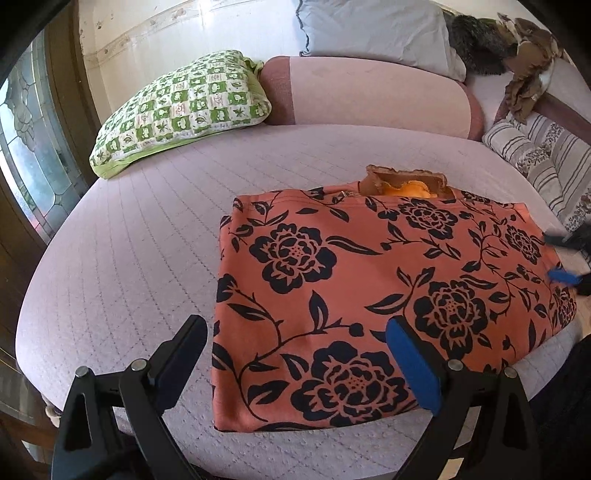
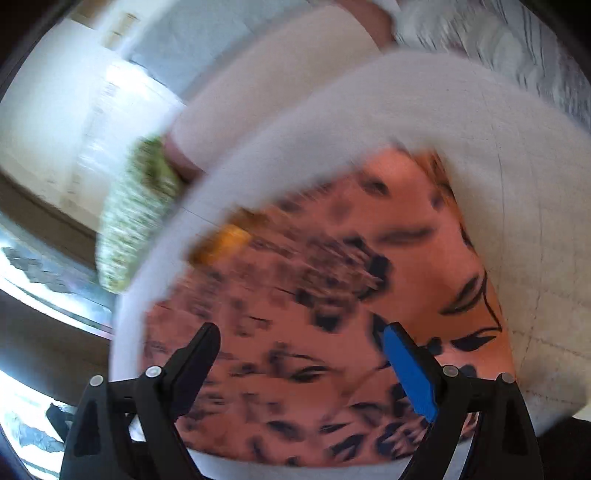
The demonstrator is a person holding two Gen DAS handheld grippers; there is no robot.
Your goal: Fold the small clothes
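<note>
I see the orange-pink cloth with big black flowers (image 1: 369, 291) lying folded into a flat rectangle on the pale lilac quilted bed cover (image 1: 122, 280). In the left wrist view its long side runs from left to right across the bed, and its short side runs from the near edge of the bed toward the pillows. One long edge sits right at the near edge of the bed. At the far long edge, a small brown cloth piece with an orange lining (image 1: 406, 182) sticks out, pointing toward the pillows. I cannot read any label or writing on the cloth.

My left gripper (image 1: 297, 341) hangs over the near left corner of the cloth. Its 2 fingers are spread wide apart and hold nothing. 1 finger is over the bare bed cover and the finger with the blue pad is over the cloth.

My right gripper (image 2: 301, 343) also has its 2 fingers spread wide and holds nothing. Its view is very blurry, but I can tell it looks down on the same flowered cloth (image 2: 332, 295). In the left wrist view a blurry blue and black tip (image 1: 563, 275) shows at the right edge of the cloth.

Farther back on the bed are a green and white checked pillow (image 1: 184, 107), a long pink bolster (image 1: 369, 92) beside it, a grey-white pillow (image 1: 376, 31) and a striped grey blanket (image 1: 546, 155) at the right.
</note>
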